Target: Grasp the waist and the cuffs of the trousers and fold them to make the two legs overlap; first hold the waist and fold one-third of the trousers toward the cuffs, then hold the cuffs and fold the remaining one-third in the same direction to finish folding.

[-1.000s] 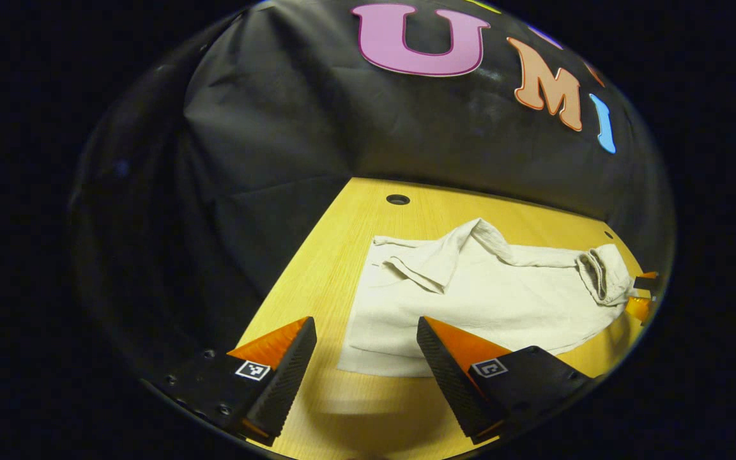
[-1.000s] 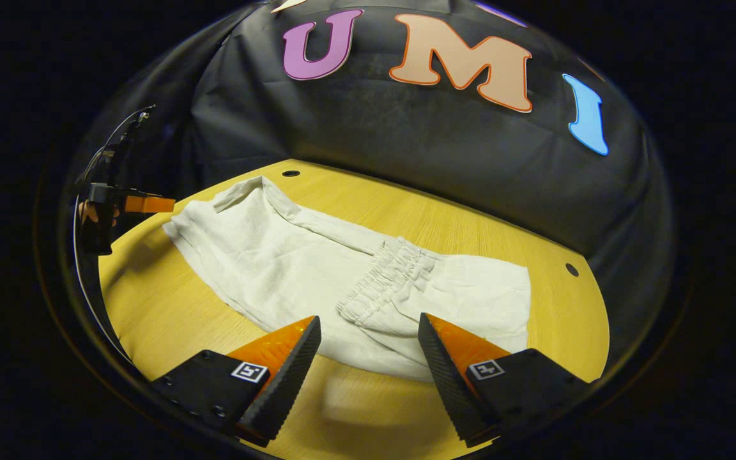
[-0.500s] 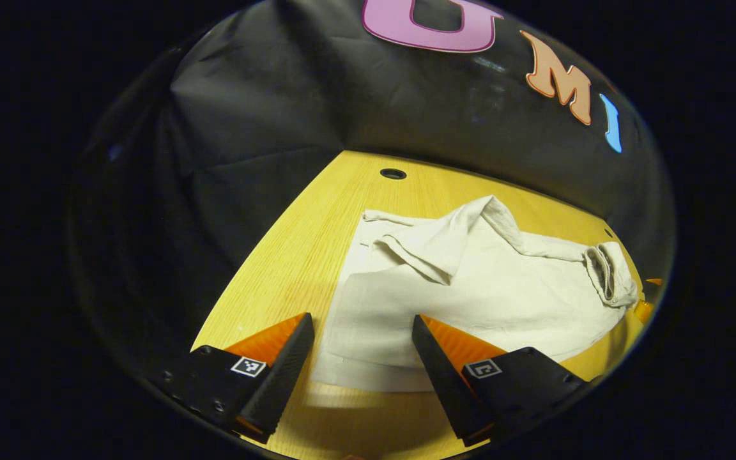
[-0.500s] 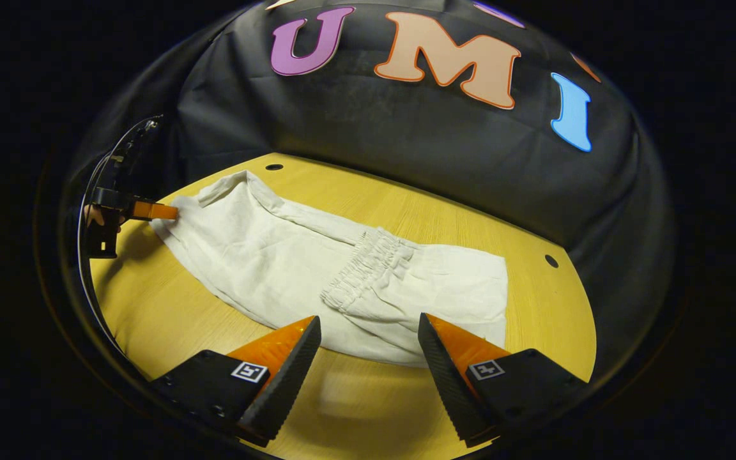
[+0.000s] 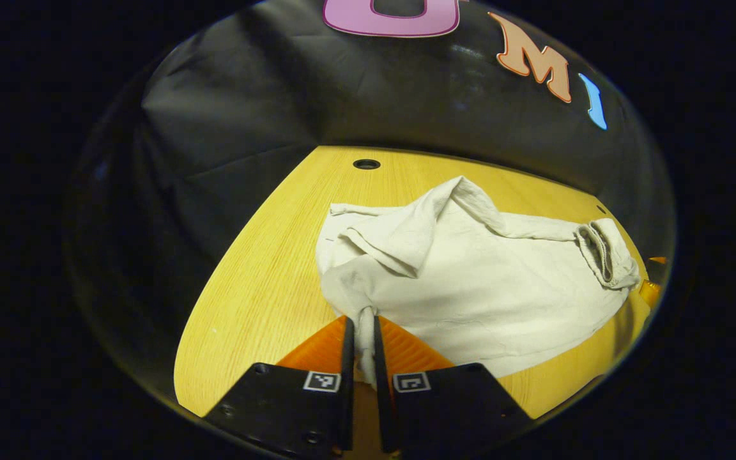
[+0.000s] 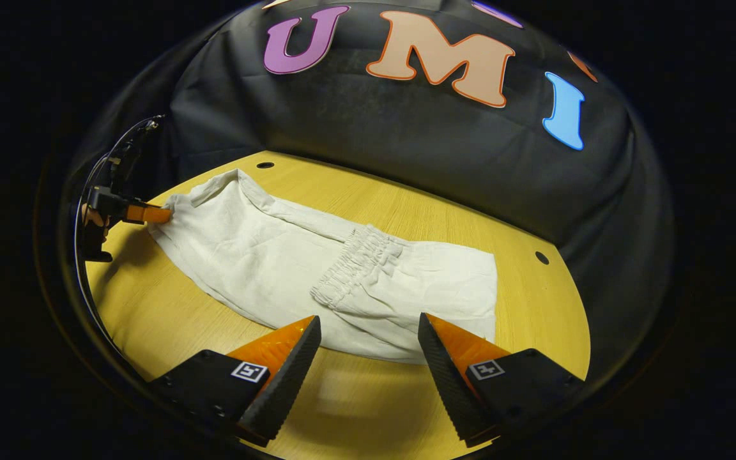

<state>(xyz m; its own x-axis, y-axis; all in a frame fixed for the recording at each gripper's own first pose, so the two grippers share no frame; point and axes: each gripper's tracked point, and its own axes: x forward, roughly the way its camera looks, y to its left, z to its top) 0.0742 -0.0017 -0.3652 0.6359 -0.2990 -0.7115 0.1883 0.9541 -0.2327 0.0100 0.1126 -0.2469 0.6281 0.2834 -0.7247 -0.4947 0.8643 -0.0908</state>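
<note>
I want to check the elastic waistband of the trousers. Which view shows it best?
The right gripper view: the gathered waistband lies near, just beyond the open right gripper, and its ruffles are plain along its length. The left gripper view shows the waistband far off at the edge and foreshortened, beyond the left gripper, which is shut on the trousers.

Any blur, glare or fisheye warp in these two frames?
Left gripper view: sharp, table edge bows strongly, trousers evenly lit, no glare. Right gripper view: sharp too, soft shadow under the right gripper, left gripper small and warped near the edge.
</note>
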